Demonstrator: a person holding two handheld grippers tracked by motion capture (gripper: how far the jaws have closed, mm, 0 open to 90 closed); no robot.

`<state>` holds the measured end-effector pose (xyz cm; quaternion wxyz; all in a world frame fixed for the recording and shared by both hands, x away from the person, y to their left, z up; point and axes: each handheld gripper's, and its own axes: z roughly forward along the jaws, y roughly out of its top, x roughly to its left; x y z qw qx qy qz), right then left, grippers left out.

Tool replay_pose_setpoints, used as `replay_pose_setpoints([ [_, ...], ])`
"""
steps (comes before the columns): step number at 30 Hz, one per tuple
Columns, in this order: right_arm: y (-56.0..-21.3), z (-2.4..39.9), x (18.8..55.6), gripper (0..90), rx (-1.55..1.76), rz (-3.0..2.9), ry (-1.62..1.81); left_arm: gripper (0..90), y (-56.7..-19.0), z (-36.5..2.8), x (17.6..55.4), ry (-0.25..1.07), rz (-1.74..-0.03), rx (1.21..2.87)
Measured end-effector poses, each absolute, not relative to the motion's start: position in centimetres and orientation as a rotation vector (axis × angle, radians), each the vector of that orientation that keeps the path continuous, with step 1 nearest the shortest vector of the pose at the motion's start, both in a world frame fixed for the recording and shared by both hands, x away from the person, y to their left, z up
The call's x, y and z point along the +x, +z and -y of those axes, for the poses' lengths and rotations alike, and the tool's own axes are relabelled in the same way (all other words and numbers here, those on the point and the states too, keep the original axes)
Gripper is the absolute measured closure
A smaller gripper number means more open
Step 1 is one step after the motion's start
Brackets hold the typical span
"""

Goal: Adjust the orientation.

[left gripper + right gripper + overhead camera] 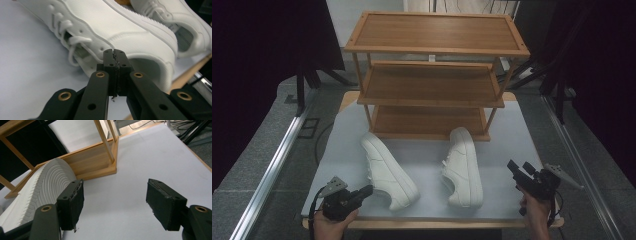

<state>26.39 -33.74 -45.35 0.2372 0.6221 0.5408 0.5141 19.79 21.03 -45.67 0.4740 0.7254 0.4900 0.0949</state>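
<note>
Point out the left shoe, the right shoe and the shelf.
left shoe (388,170), high view, on its side.
right shoe (464,167), high view, on its upper.
shelf (432,82), high view, on the middle board.

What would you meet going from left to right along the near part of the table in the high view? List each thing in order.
Black left gripper → left white lace-up shoe → right white lace-up shoe → black right gripper.
</note>
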Motion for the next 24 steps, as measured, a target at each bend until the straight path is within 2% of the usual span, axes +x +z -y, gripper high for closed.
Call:
replay_pose_setpoints([
  [9, -45.3, 32.8, 26.1, 30.6, 1.672, -1.507, 1.405, 87.3, -47.2, -18.3, 19.9, 0.155, -1.171, 1.826],
  [24, -46.1, 32.5, 26.6, 31.4, 1.701, -1.541, 1.370, 86.3, -45.8, -15.3, 21.7, 0.210, -1.125, 1.887],
])
